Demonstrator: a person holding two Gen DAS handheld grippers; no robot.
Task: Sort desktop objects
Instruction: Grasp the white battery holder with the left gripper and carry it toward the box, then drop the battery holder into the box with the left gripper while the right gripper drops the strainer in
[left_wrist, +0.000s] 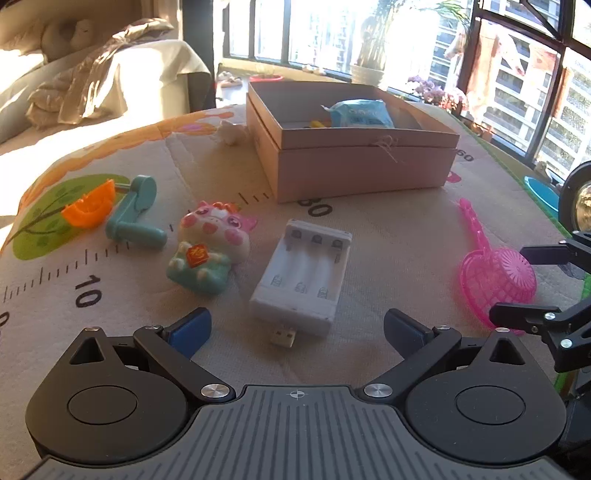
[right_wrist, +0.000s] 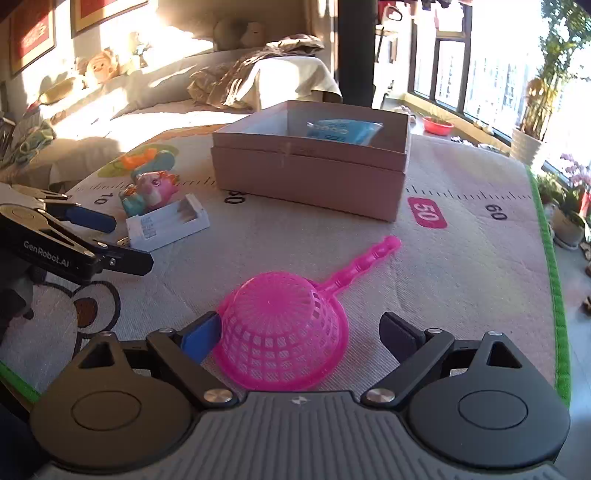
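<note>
Your left wrist view alone shows the teal crank (left_wrist: 135, 214) and orange piece (left_wrist: 88, 208) at far left. Your right wrist view alone shows the pink strainer (right_wrist: 282, 334) upside down, its dome between your right gripper (right_wrist: 301, 334)'s wide-open jaws, the left pad touching its rim. Your left gripper (left_wrist: 297, 330) is spread wide and empty, just short of the white battery charger (left_wrist: 303, 282). The pink box (left_wrist: 351, 147) sits beyond, holding a blue packet (left_wrist: 360, 112).

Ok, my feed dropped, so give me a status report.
Both grippers open: left behind white battery charger, right around upturned pink strainer. Neither gripped. Cardboard box open, path clear.
</note>
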